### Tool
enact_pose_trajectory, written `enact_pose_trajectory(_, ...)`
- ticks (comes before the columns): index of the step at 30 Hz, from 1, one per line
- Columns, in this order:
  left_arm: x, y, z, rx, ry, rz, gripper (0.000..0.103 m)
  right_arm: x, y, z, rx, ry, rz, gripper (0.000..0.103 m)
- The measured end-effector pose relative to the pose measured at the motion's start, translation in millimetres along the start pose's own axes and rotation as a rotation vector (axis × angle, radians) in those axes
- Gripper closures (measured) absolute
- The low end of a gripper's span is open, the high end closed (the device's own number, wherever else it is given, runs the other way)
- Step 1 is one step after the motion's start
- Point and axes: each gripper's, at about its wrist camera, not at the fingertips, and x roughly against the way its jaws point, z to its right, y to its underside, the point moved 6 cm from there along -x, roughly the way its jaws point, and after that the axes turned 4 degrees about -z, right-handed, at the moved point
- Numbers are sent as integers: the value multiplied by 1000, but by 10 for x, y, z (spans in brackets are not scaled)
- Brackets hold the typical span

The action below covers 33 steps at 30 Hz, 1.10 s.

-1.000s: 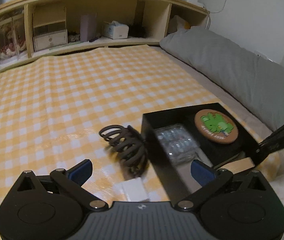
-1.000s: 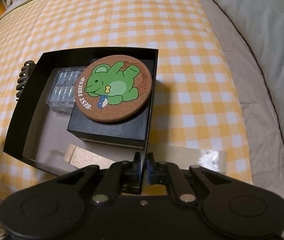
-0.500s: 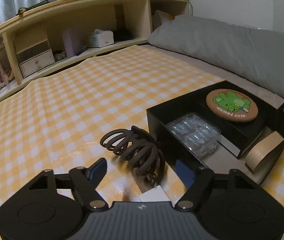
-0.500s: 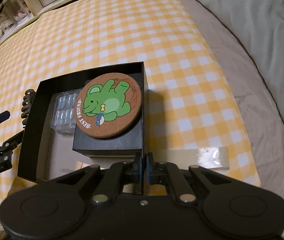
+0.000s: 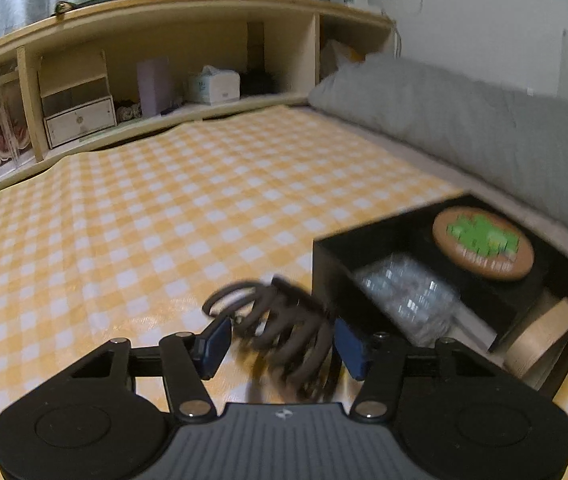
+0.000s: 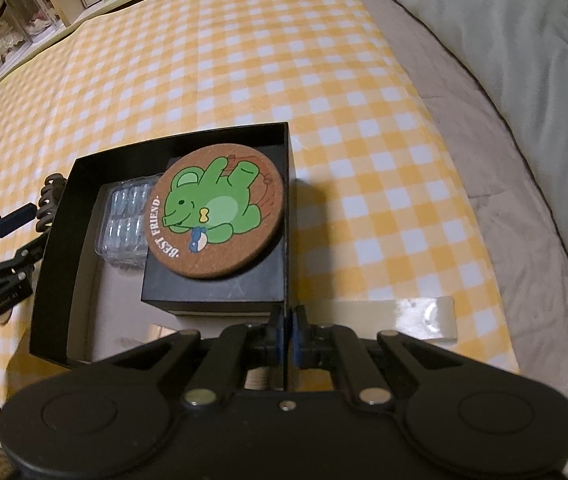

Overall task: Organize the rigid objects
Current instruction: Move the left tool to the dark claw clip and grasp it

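A dark brown claw hair clip (image 5: 279, 332) lies on the yellow checked cloth, just left of the open black box (image 5: 332, 268). My left gripper (image 5: 281, 340) straddles the clip, its jaws closing, with the blue pads (image 5: 213, 346) right at its sides. In the right wrist view the clip (image 6: 49, 196) and left gripper (image 6: 33, 236) show beside the box's left wall. My right gripper (image 6: 287, 344) is shut on the box's near right wall (image 6: 287, 240). Inside lie a cork coaster with a green bear (image 6: 215, 212) on a smaller black box (image 6: 211, 292), and a clear blister pack (image 6: 125, 224).
A brown tape roll (image 5: 544, 340) leans in the box's near corner. Clear tape (image 6: 404, 316) holds the cloth's edge. A grey pillow (image 5: 464, 120) runs along the right. Wooden shelves (image 5: 163, 80) with a tissue box and drawers stand at the far end.
My left gripper has sunk and moved forward onto the clip while its jaws narrowed around it. The small white item near it is hidden now. The right gripper keeps its hold on the box.
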Motion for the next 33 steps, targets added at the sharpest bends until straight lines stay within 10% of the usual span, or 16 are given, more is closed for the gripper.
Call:
enact_pose_trajectory(15, 80, 2, -384, 103, -53, -55, 44, -22, 4, -16, 23, 10, -10, 98)
enact_pose_trajectory(29, 23, -11, -501, 583, 22, -104, 46, -29, -3, -18, 34, 13, -10, 98)
enact_pose_trajectory(31, -6, -37, -454, 570, 1, -108, 51, -27, 0, -21, 34, 13, -10, 97)
enact_pose_trajectory(33, -29, -56, -449, 579, -12, -103, 77, -34, -3, -19, 41, 16, -12, 97)
